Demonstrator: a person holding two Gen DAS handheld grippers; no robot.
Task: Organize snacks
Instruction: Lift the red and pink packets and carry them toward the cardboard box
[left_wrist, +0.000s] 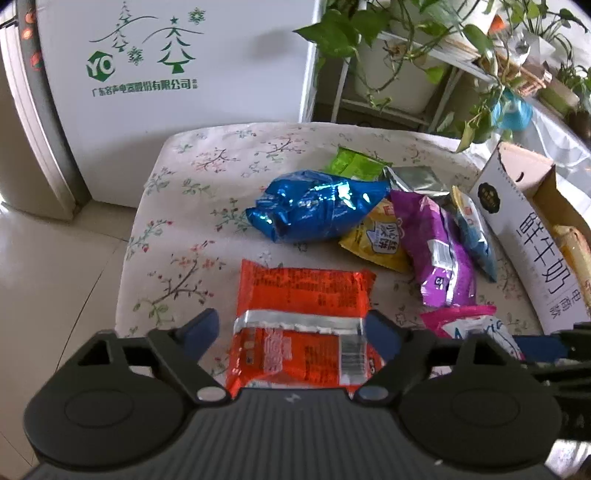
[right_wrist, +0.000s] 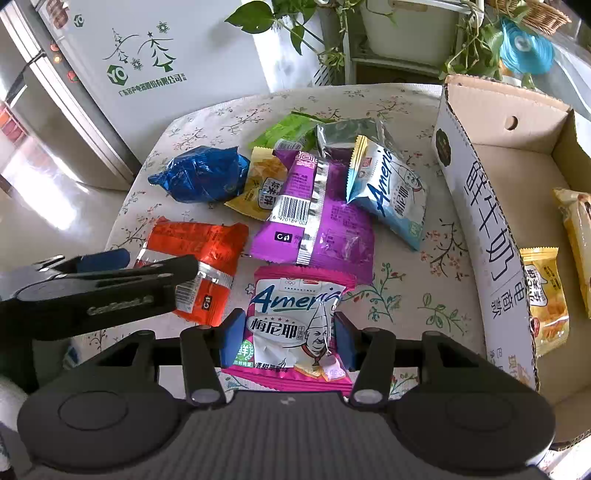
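My left gripper (left_wrist: 295, 328) is open with its jaws on either side of an orange-red snack packet (left_wrist: 299, 325) lying on the floral cloth; that packet also shows in the right wrist view (right_wrist: 199, 251). My right gripper (right_wrist: 286, 338) is open around a pink and white Ameria packet (right_wrist: 295, 325), with its pads close to the packet's sides. Beyond lie a blue foil bag (right_wrist: 201, 177), a yellow packet (right_wrist: 258, 188), a purple packet (right_wrist: 314, 214), a light-blue Ameria packet (right_wrist: 391, 192), a green packet (right_wrist: 291, 133) and a silver packet (right_wrist: 343, 136).
An open cardboard box (right_wrist: 476, 184) stands at the right and holds yellow packets (right_wrist: 546, 295). The cloth-covered table (left_wrist: 192, 229) ends at the left over a tiled floor. A white fridge (left_wrist: 177, 74) and a plant stand (left_wrist: 406, 55) stand behind.
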